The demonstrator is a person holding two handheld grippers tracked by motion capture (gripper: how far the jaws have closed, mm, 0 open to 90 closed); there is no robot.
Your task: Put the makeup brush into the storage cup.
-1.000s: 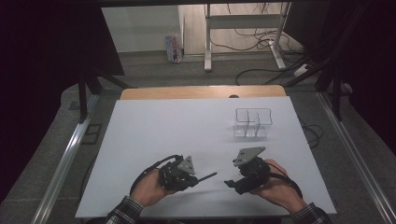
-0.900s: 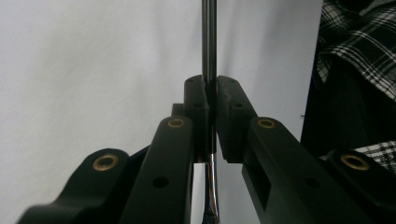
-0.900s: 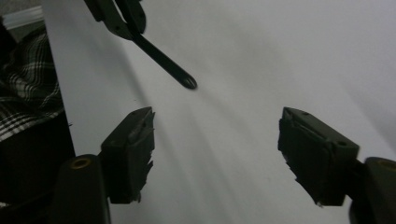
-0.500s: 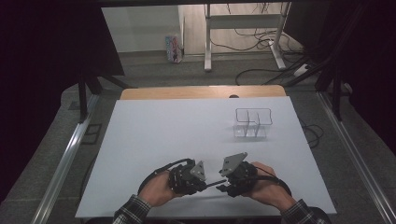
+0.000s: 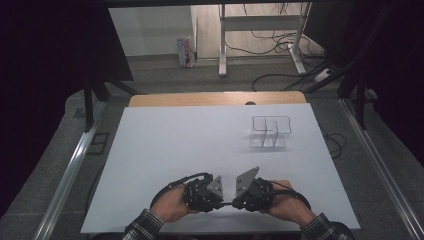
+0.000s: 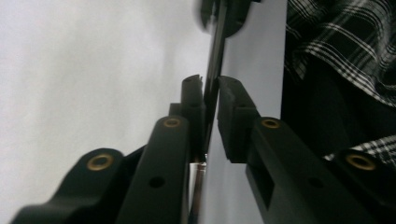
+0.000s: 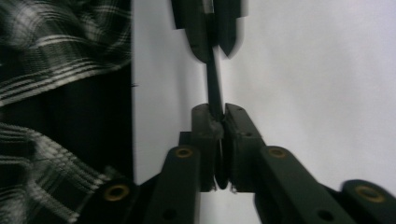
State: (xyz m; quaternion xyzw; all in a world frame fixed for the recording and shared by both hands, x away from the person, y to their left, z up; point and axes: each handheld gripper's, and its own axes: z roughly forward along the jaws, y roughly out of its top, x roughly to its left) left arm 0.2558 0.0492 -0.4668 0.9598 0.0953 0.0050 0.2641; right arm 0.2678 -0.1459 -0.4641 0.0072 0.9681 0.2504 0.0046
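**Two grippers share one thin black rod at the near edge**

White sheeting covers the tabletop (image 5: 200, 145), with a dim room, grey floor and trailing cables beyond it at 12 o'clock. At about 2 o'clock from the hands stands a small clear divided holder (image 5: 270, 133), empty as far as can be seen and well apart from the action.

Down at 6 o'clock, the left gripper (image 5: 224, 202) and the right gripper (image 5: 234, 203) face each other tip to tip. Between them runs a thin black rod (image 5: 228, 203). In the right gripper view the jaws are pinched narrow on the rod's end (image 7: 215, 100). In the left gripper view the rod (image 6: 215, 60) lies in a narrow gap between the jaws; whether both pads press it I cannot tell.

This looks like a hand-over or a two-ended hold. To do it well, keep both grippers in line with the rod so that it doesn't bend or twist. One gripper should have firm contact before the other lets go. If the holder is the goal, carry the rod level.
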